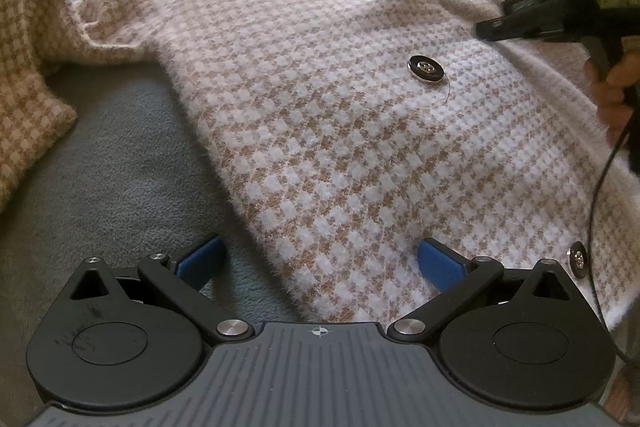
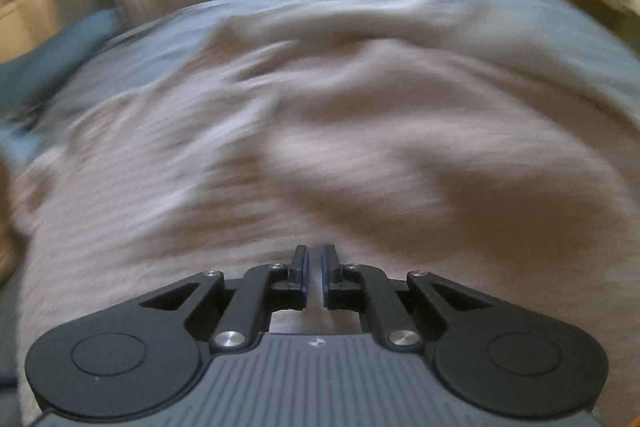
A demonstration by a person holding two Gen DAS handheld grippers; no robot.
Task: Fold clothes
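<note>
A houndstooth cardigan (image 1: 304, 99) in beige and white lies spread across a bed covered by a grey-blue fleece blanket (image 1: 120, 155), its hem toward the near edge of the bed and its neckline toward the far edge. One sleeve (image 1: 32, 75) trails off toward the bed's left side, folded back on itself. A large black button (image 1: 425, 67) sits on the front panel, with a loose thread curling from it; a second button (image 1: 578, 261) shows nearer the hem, close to the bed's near edge.

The left gripper (image 1: 320, 263) hangs over the cardigan's lower side edge, its jaws spread wide with blue pads showing, one over the blanket and one over the knit, gripping nothing.

The right gripper (image 2: 315, 263), held in a person's hand (image 1: 612, 95) toward the bed's right side, hovers above the garment's plain pale inner side (image 2: 360, 147). Its jaws stand almost together, a narrow slit between the blue pads, and no cloth is caught there. The right wrist view is blurred. A black cable (image 1: 600, 195) drops from that gripper across the cardigan.
</note>
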